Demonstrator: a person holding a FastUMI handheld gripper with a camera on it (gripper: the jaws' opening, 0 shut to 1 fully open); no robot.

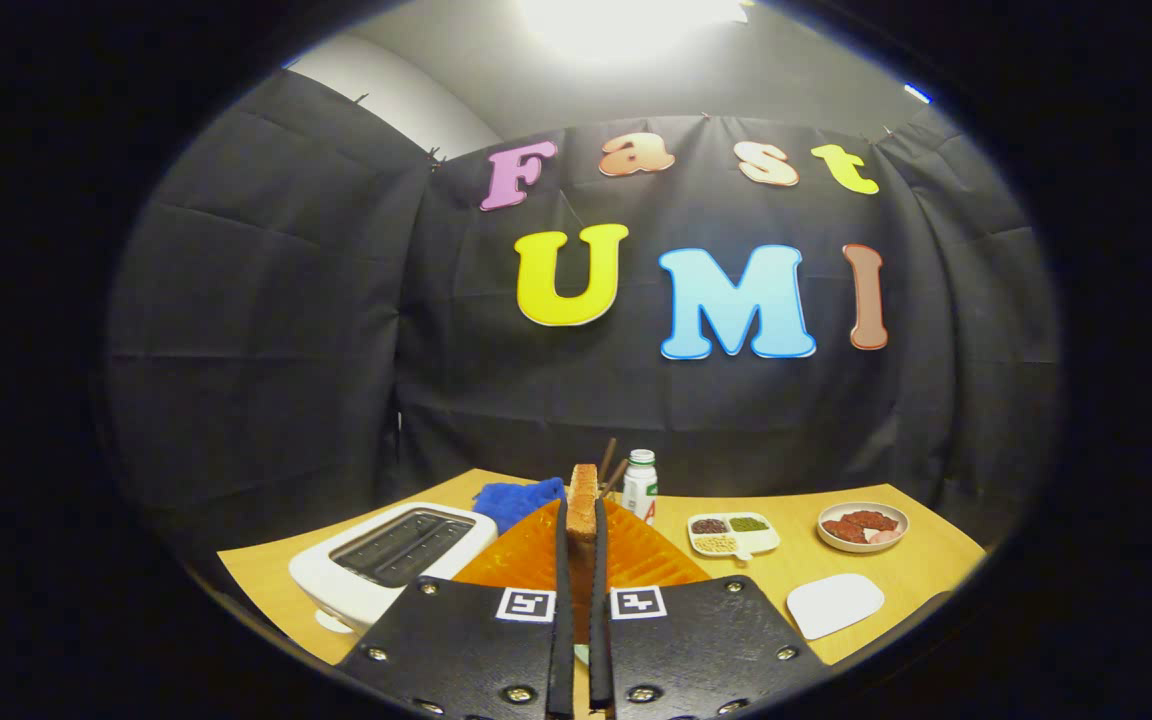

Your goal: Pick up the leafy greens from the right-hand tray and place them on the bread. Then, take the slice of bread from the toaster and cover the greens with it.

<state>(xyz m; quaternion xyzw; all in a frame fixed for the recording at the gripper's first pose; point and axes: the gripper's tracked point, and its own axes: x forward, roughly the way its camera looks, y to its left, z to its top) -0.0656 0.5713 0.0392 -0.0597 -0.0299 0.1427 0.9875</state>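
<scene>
My gripper is shut on a slice of toasted bread, which stands on edge between the two fingers, lifted above the table. The white toaster sits to the left of the fingers, and the slots I can see into look dark. An orange mat or plate lies just beyond and under the fingers; whatever rests on it is hidden by the gripper. I cannot make out the leafy greens.
A blue cloth lies behind the toaster. A white bottle stands beyond the fingers. To the right are a divided dish of beans, a bowl of meat and a flat white tray. The wooden table ends at the black cloth wall.
</scene>
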